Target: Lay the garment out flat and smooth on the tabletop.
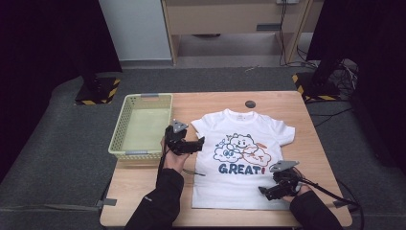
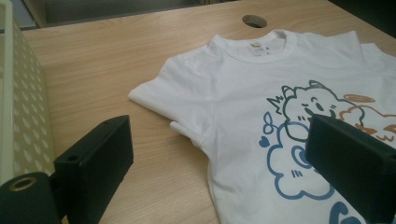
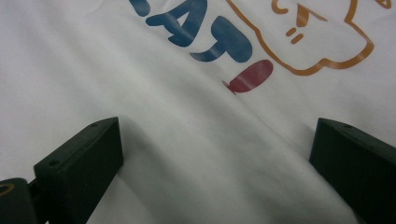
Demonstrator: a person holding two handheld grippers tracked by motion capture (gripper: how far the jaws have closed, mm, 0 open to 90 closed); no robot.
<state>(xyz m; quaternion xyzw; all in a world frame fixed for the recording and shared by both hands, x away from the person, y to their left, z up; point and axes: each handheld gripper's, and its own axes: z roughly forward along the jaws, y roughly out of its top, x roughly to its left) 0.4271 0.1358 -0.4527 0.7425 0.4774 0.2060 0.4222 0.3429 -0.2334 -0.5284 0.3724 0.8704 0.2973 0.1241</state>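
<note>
The shirt (image 1: 239,158) lies flat, collar toward the table's far edge and hem at the near edge, with the left gripper (image 1: 198,143), jaws apart, beside its left sleeve and the right gripper (image 1: 265,192), jaws apart, over the hem's right corner.

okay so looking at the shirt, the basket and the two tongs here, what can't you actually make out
- Whether the right tongs touch the T-shirt: too small in the high view; the right gripper view shows open jaws over cloth, contact unclear.
- The shirt's printed word: cut off by the top edge in the right gripper view.
- The basket floor nearest the person: hidden by its near wall, high view.
- The collar label: too small to read, left gripper view.
</note>
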